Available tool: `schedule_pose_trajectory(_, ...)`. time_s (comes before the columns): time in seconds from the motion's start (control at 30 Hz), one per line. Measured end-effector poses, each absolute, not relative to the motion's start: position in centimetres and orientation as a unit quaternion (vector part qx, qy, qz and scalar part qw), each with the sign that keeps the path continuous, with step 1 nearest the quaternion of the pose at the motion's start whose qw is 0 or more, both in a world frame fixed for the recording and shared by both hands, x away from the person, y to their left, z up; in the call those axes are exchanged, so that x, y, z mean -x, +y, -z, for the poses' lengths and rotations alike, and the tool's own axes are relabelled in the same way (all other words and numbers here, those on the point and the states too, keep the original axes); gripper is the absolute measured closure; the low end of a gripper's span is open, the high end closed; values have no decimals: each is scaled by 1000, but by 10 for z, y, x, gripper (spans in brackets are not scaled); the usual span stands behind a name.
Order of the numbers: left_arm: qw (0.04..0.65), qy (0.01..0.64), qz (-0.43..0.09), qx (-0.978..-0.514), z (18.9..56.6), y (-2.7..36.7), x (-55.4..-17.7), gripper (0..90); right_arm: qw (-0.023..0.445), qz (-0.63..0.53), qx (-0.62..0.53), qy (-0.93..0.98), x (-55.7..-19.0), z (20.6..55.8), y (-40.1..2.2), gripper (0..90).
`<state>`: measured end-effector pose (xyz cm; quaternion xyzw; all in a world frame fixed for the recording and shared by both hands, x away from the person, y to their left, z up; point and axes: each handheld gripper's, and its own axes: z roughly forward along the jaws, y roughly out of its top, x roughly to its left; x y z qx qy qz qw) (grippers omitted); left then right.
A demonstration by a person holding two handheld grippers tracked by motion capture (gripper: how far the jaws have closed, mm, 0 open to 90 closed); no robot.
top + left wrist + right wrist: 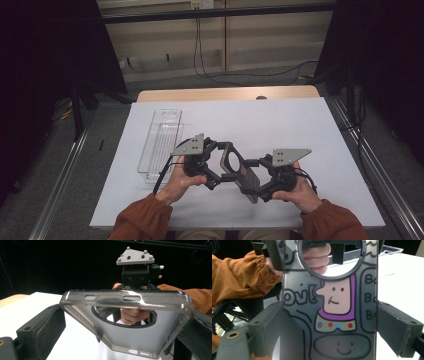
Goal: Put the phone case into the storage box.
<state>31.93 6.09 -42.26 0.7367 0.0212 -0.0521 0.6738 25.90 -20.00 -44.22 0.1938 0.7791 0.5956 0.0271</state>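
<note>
A translucent grey phone case (239,172) with a round ring cut-out hangs above the white table top, held between both grippers. In the right gripper view its printed back (337,302) shows a cartoon figure and lettering. My right gripper (329,307) is shut on it, a pad against each long edge. In the left gripper view the case's rim (130,298) spans from jaw to jaw, and my left gripper (127,312) looks shut on its corners. From above, the left gripper (215,172) grips the case's far end and the right gripper (260,181) its near end.
A long clear plastic tray (162,140) lies on the white table cover (300,130), to the left of the left hand. The wooden table edge (225,93) runs along the back. Metal rails flank the table and cables trail on the floor behind.
</note>
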Motion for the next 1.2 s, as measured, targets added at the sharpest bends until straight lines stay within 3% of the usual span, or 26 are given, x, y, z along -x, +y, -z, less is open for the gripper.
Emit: schedule_pose_trajectory(1.2,671,31,64,-739,422,54,-316,91,33,-583,-183,791,-260,443,-201,120)
